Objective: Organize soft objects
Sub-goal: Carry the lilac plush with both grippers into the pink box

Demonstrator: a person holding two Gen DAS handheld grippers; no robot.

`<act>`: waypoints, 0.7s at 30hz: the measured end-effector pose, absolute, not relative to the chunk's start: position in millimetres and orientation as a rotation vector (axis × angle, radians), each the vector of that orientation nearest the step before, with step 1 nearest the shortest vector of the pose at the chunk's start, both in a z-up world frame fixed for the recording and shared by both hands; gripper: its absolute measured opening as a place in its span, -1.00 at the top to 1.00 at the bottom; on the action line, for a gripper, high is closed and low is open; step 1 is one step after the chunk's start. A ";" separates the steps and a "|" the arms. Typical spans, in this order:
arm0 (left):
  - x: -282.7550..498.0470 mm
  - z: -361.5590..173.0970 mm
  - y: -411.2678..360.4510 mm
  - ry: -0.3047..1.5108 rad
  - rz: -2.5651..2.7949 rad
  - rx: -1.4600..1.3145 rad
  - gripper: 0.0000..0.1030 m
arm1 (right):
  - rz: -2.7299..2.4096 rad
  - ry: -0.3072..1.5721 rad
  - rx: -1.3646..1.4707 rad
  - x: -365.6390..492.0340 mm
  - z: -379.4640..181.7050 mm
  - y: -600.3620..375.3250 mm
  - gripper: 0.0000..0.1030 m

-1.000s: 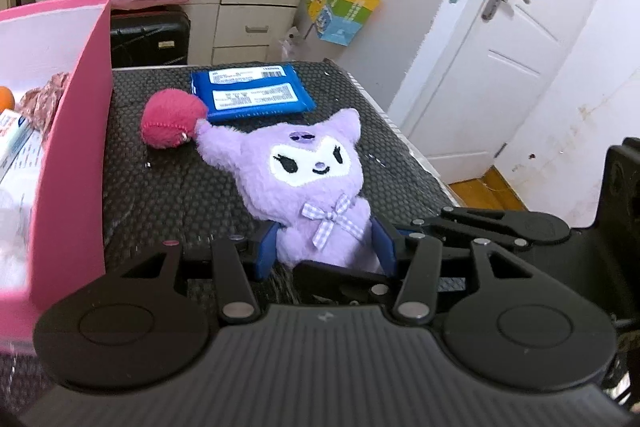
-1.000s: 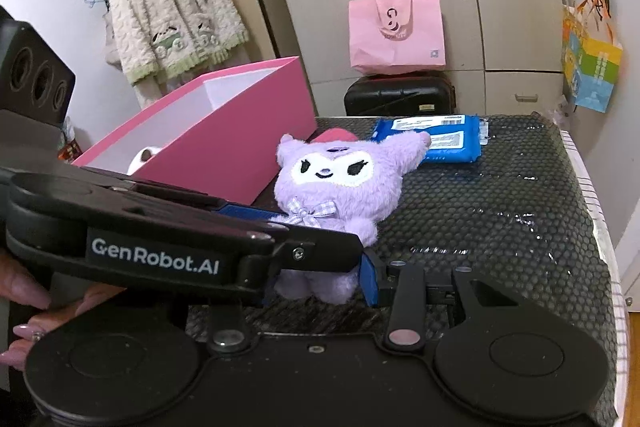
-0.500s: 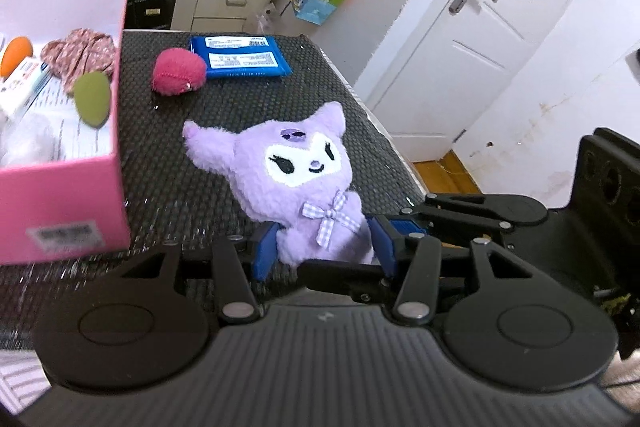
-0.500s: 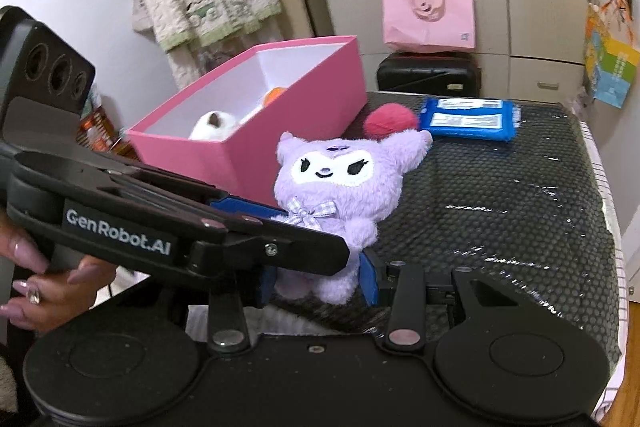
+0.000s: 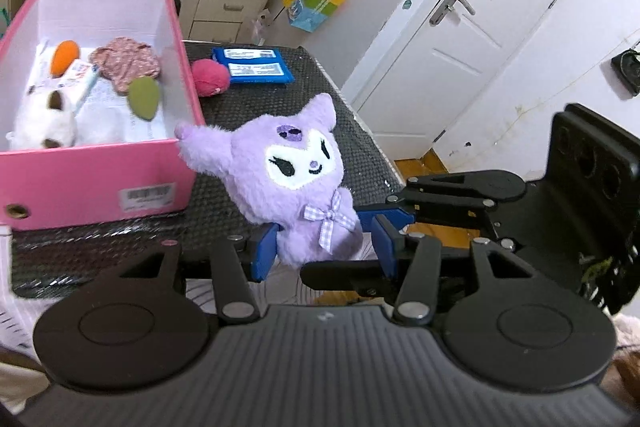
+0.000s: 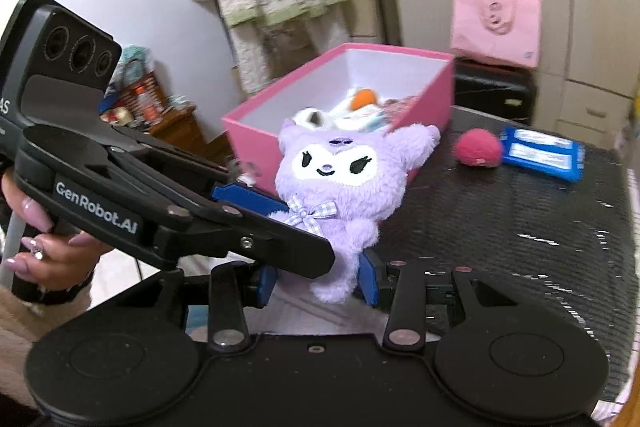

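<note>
Left wrist view first: the purple plush toy [image 5: 292, 179] sits low between the blue fingers [image 5: 265, 253] of the left gripper [image 5: 324, 251], its lower body pinched from both sides, head leaning up toward 11 o'clock. The right gripper [image 5: 384, 215] comes in from 3 o'clock, one blue finger against the toy's side by the checked bow [image 5: 328, 221]. The toy's long ear points at the near corner of the pink box [image 5: 92, 183], which lies at 10 o'clock on the black tabletop [image 5: 360, 143]. Inside the box: a white and brown plush [image 5: 42, 125], an orange piece [image 5: 64, 57], a green piece [image 5: 144, 101] and a floral cloth [image 5: 126, 63].

Over to the right wrist view: the same toy [image 6: 340, 183] stands upright at 12 o'clock, its feet held between the right gripper's [image 6: 316, 283] narrow fingers [image 6: 370, 283]. The left gripper [image 6: 256, 203], held by a hand [image 6: 52, 251] at 9 o'clock, crosses in front and grips the toy's other side. So both sets of fingers are closed on the toy, which hangs clear above the tabletop's near edge. Beyond it, at 1 o'clock, a red pom-pom [image 6: 478, 149] lies just beside a blue wipes pack [image 6: 542, 153].
</note>
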State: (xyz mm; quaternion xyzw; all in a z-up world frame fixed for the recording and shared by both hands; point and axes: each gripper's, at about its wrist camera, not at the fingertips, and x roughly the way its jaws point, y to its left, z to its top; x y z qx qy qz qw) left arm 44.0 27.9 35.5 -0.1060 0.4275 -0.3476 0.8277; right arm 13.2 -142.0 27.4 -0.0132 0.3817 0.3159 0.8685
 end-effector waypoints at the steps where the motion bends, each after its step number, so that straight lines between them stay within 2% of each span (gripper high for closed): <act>1: 42.3 38.0 31.6 0.910 -0.735 -0.218 0.06 | 0.679 0.810 -0.022 13.4 29.2 -137.6 0.09; 10: 43.5 53.4 65.7 0.842 -0.662 -0.220 0.06 | 0.758 0.792 -0.035 27.6 42.1 -104.6 0.09; 21: 105.6 53.0 95.1 0.784 -0.610 -0.313 0.06 | 0.753 0.717 -0.031 81.2 49.4 -83.1 0.09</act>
